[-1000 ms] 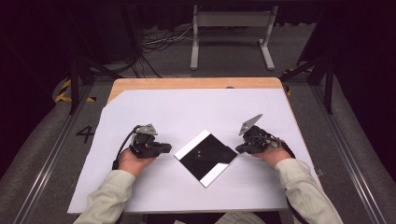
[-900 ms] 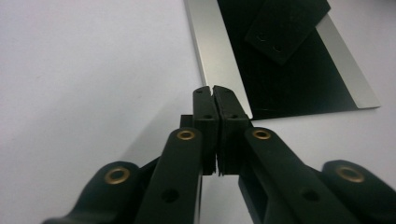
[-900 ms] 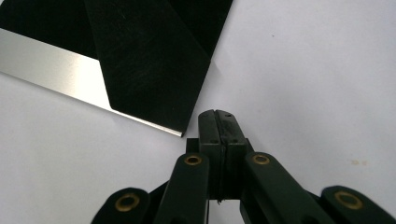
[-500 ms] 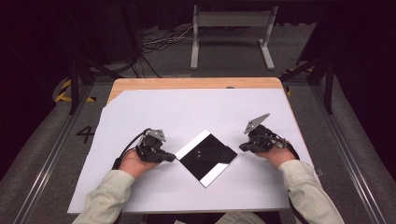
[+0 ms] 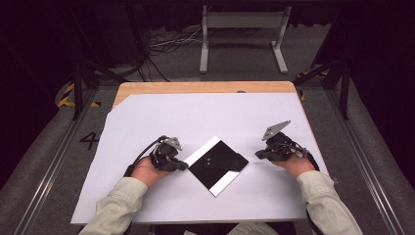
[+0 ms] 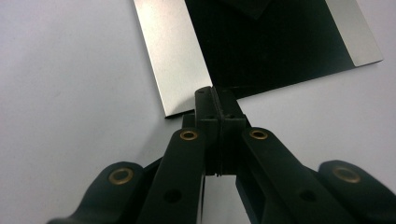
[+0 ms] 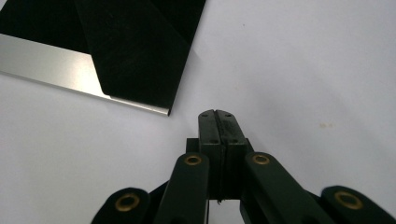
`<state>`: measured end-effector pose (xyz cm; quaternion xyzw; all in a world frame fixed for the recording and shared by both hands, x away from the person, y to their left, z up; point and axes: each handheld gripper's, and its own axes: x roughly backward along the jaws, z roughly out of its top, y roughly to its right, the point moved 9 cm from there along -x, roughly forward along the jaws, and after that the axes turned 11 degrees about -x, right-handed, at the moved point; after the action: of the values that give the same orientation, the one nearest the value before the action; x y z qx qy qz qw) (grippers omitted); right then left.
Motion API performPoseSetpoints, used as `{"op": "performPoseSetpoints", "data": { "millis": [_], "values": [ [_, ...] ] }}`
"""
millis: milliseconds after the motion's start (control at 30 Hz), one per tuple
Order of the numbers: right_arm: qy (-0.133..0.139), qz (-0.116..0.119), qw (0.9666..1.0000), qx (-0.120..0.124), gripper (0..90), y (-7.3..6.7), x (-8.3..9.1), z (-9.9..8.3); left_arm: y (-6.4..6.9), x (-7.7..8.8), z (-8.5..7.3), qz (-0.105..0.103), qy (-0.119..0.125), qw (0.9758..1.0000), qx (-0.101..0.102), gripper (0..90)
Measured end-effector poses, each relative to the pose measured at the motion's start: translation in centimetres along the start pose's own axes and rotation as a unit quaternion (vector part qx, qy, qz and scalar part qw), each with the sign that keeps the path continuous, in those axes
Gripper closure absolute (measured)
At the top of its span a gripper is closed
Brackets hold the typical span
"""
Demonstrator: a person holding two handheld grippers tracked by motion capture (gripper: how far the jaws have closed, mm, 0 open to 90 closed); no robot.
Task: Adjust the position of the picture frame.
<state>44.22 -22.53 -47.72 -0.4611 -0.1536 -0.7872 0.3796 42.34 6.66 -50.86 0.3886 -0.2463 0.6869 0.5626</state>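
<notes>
The flat black square sheet with silver-edged strips lies mid-bench, not yet lifted; left tongs closed together at its corner, right tongs closed nearby.

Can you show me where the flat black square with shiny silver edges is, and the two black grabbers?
Flat black square with silver edges (image 5: 219, 165), high view, its black middle.
Left black gripper (image 6: 216, 100), left gripper view, closed jaw tips.
Right black gripper (image 7: 216, 115), right gripper view, closed jaw tips.

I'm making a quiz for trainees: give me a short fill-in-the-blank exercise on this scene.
1. The left tool has its jaws ____.
2. The black sheet has two ____ bands along opposite edges.
3. The right tool lies ____ the sheet, not touching it.
4. The table is covered by white ____.

Missing words: shut; silver; beside; paper
</notes>
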Motion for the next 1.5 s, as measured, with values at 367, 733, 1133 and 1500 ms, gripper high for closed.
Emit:
{"op": "performPoseSetpoints", "data": {
  "millis": [367, 733, 1133, 1500],
  "values": [
    [0.012, -0.009, 0.9996, -0.024, 90.0, 0.7, 1.0, -1.8, -0.9, -0.7, 1.2, 0.022, 0.003, 0.9998, -0.001, 90.0],
    [0.026, -0.021, 0.9985, -0.044, 90.0, 1.2, 2.1, -3.1, -2.3, -2.1, 3.5, 0.047, 0.008, 0.9989, 0.003, 90.0],
    [0.036, -0.037, 0.9963, -0.068, 90.0, 1.4, 3.6, -5.3, -3.4, -3.4, 5.7, 0.062, 0.009, 0.9981, -0.003, 90.0],
    [0.043, -0.047, 0.9939, -0.090, 90.0, 1.5, 4.3, -6.8, -4.5, -4.3, 7.3, 0.095, 0.019, 0.9953, -0.003, 90.0]
  ]
}}
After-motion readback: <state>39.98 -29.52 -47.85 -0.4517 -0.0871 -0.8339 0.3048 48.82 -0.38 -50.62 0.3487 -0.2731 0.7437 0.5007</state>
